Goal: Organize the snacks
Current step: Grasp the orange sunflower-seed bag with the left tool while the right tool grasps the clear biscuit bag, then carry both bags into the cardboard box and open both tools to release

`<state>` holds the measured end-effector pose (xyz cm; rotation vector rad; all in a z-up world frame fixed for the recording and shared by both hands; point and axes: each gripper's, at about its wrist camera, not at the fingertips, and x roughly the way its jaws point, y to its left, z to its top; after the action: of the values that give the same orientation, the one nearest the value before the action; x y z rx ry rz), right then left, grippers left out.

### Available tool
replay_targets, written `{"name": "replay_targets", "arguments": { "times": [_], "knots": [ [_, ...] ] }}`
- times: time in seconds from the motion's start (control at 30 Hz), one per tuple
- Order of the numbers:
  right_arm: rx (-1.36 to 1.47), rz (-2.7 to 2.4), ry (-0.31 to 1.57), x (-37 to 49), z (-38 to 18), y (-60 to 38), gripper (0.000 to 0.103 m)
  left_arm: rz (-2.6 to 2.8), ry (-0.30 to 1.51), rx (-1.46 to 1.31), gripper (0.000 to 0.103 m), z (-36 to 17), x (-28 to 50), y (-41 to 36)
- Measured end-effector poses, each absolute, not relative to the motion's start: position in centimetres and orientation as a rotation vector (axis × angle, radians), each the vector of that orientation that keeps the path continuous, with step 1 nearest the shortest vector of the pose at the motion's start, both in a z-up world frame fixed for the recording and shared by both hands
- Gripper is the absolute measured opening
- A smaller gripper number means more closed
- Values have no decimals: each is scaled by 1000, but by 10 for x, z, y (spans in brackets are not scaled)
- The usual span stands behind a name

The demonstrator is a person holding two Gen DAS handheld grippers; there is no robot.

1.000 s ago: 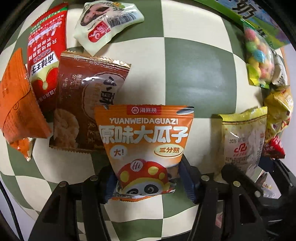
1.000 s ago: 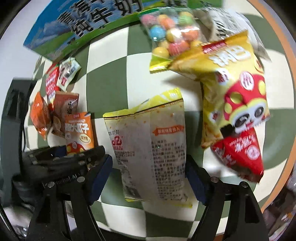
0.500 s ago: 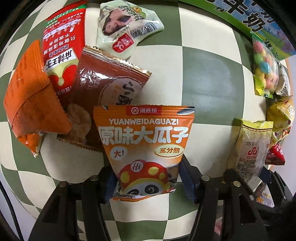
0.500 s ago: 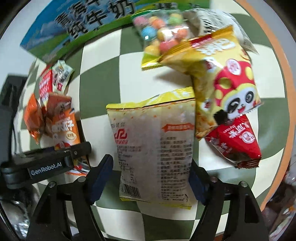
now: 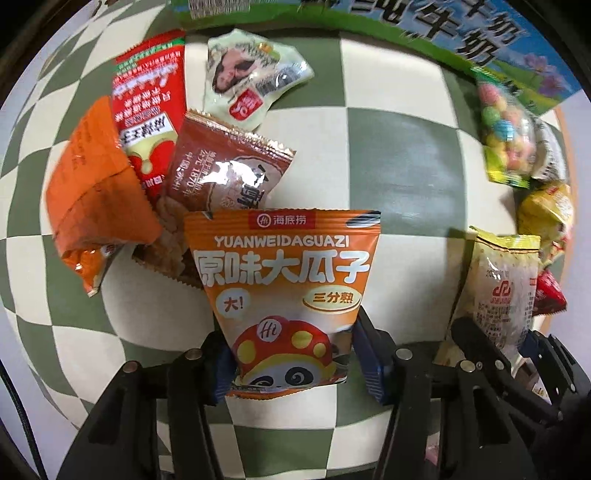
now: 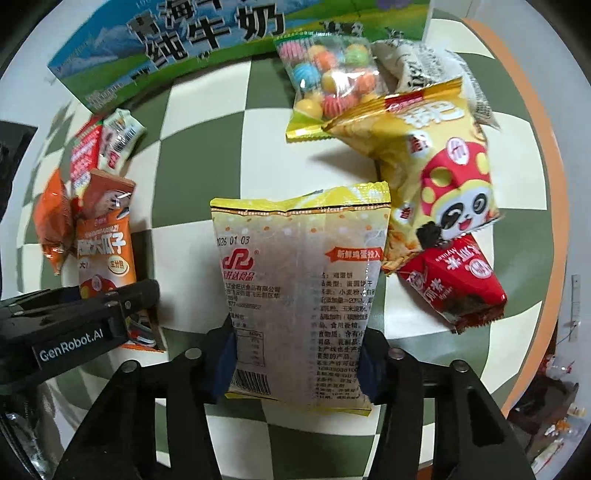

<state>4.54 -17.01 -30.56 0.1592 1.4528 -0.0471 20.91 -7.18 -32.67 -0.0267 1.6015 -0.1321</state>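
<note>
- The left gripper is closed on the lower end of an orange seed packet; its two blue pads press the packet from both sides.
- In the left wrist view the seed packet sits in the lower middle of the frame. Its long axis runs from bottom to top, the wide sealed end points up, and the print reads upright.
- The upper left corner of the seed packet overlaps a brown packet, which lies tilted in the middle left of the frame.
- Left of the brown packet are a red packet and an orange bag, and above it is a pale green packet.
- The right gripper is closed on the bottom part of a pale yellow packet, with a pad on each side.
- In the right wrist view this yellow packet is in the centre, its long axis goes bottom to top, and the yellow sealed edge points up.
- To its right, a yellow panda bag touches it, and a red packet lies at the lower right.
- A candy bag lies at the top of the frame, near a milk box.
- Everything is over a green and cream checked cloth.
</note>
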Motion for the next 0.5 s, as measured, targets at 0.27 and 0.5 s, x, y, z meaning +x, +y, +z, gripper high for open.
{"name": "replay_targets", "arguments": {
  "times": [0.27, 0.5],
  "knots": [
    [247, 42, 1407, 35, -256, -191, 52, -208, 1524, -67, 53, -259, 204, -74],
    [334, 127, 1312, 65, -180, -216, 51, -280, 1405, -155, 53, -174, 237, -71]
  ]
}}
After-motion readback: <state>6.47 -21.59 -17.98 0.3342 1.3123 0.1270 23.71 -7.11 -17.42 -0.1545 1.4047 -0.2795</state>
